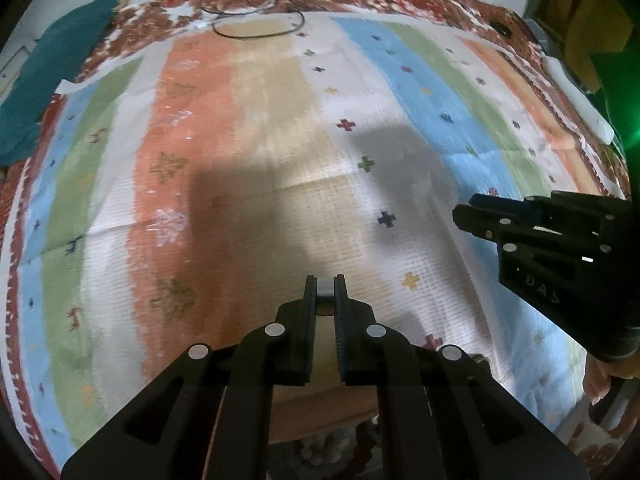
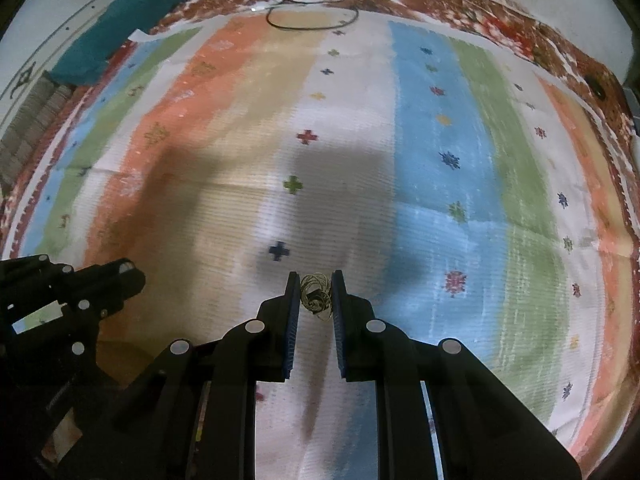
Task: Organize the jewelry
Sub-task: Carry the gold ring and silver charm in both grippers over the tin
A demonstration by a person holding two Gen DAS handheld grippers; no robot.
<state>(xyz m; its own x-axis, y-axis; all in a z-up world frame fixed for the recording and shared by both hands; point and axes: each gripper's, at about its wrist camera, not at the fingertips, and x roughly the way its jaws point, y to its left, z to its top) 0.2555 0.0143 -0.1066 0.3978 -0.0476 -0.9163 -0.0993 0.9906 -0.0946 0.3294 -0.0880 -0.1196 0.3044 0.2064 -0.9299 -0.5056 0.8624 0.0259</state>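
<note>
My left gripper point(image 1: 325, 286) is shut on a small silver-grey ring-like piece point(image 1: 325, 289), held above the striped cloth point(image 1: 248, 128). My right gripper point(image 2: 316, 284) is shut on a tangled bundle of thin gold hoops and chain point(image 2: 316, 296), also held above the cloth. In the left wrist view the right gripper point(image 1: 472, 210) shows at the right edge. In the right wrist view the left gripper point(image 2: 132, 276) shows at the lower left.
The striped mat point(image 2: 440, 160) covers a red patterned bedspread point(image 2: 500, 12). A black cable loop point(image 1: 256, 28) lies at the far edge. A teal cloth point(image 1: 52, 72) lies at the far left. A white object point(image 1: 576, 100) lies at the right edge.
</note>
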